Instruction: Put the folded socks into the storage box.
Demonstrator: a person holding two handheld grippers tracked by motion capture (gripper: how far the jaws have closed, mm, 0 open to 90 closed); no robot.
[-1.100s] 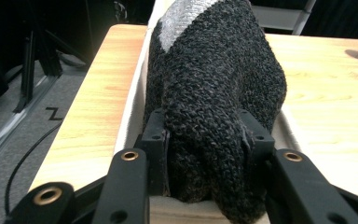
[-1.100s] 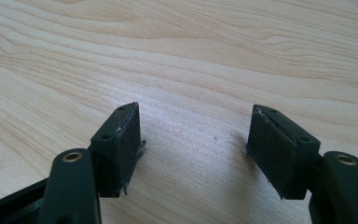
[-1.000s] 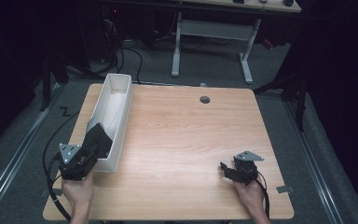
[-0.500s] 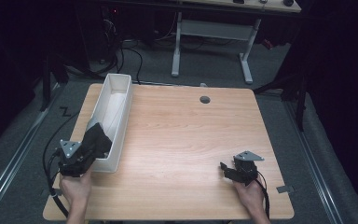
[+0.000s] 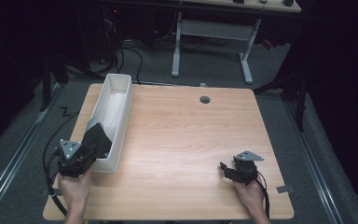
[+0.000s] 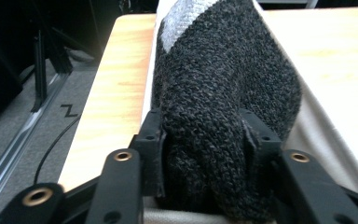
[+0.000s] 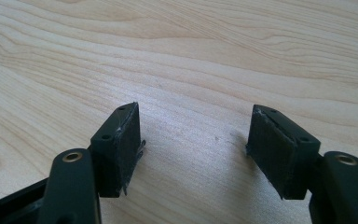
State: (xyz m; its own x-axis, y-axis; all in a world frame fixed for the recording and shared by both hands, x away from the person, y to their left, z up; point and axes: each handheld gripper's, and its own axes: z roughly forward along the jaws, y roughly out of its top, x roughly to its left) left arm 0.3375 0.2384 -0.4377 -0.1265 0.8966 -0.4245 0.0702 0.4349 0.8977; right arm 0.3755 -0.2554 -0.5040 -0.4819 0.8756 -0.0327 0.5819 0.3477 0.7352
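Observation:
A dark grey knitted cloth (image 6: 223, 84) with a light grey patch sits between my left gripper's (image 6: 204, 135) pads, which touch it on both sides. The jaws have just been opening, with the cloth still between them. In the high view my left gripper (image 5: 93, 142) holds this cloth (image 5: 99, 136) over the near end of a long white bin (image 5: 121, 93) at the table's left side. My right gripper (image 7: 193, 135) is open, with bare wood and nothing else between its pads. It rests low over the table's near right part (image 5: 226, 169).
The wooden table (image 5: 182, 135) has a round cable hole (image 5: 205, 99) near its far edge and a small grey tab (image 5: 284, 189) at the near right. A white desk frame (image 5: 212, 32) and cables stand on the floor beyond.

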